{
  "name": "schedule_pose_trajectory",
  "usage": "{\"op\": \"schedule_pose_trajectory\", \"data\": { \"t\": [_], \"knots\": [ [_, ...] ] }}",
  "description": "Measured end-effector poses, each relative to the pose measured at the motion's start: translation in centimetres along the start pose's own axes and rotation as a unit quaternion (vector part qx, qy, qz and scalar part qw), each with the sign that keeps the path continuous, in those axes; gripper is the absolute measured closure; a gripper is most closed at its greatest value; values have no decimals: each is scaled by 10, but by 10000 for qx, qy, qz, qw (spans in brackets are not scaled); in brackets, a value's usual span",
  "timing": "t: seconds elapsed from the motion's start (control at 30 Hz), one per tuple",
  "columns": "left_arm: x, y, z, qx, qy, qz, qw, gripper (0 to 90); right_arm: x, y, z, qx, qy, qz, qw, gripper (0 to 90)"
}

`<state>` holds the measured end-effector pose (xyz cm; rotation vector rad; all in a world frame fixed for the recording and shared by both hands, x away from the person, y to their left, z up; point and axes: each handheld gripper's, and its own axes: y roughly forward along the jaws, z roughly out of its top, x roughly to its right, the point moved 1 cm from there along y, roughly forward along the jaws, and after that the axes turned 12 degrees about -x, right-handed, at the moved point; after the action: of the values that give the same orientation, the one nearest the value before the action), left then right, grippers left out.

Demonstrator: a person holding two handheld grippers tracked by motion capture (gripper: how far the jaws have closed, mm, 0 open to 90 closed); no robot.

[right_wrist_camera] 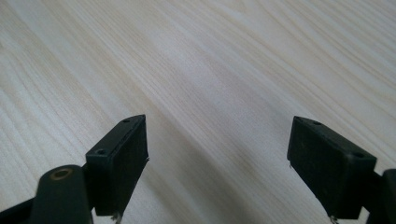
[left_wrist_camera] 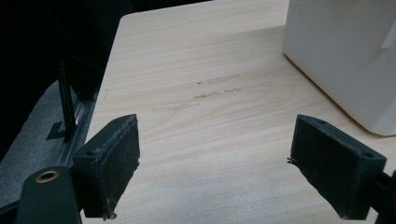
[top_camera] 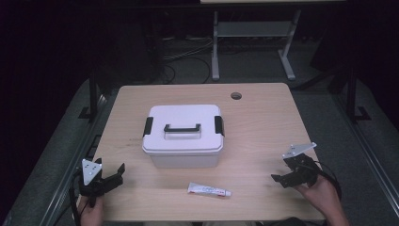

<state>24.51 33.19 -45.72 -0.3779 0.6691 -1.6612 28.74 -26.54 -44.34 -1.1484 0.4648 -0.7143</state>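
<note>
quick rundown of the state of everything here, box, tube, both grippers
storage box: lid on, both side latches down, handle flat
tube: lying flat in front of the box, cap on
left gripper: open, holding nothing
right gripper: open, holding nothing

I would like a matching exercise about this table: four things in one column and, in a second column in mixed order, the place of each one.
Things:
1. white box
2. tube
3. left gripper
4. right gripper

Places:
A. lying flat near the front edge of the table, in front of the box
B. near the front right corner, jaws apart and empty
C. middle of the table, lid on, black handle on top
D. near the front left corner, jaws apart and empty

Pairs: 1-C, 2-A, 3-D, 4-B
</note>
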Motion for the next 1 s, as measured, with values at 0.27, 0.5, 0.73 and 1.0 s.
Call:
{"op": "schedule_pose_trajectory", "data": {
  "t": [0.27,0.5,0.73,1.0],
  "knots": [
    [-1,-1,0,23,-31,-2,10000,150,3,-5,8,-150,-195,-19,9997,200],
    [-2,-1,0,60,-49,4,10000,150,11,-14,17,-326,-432,97,9985,186],
    [-2,-1,0,75,-39,7,10000,150,15,-20,30,-475,-710,163,9962,186],
    [-3,0,-1,80,-48,-1,10000,150,21,-26,41,-633,-1011,167,9927,189]
  ]
}}
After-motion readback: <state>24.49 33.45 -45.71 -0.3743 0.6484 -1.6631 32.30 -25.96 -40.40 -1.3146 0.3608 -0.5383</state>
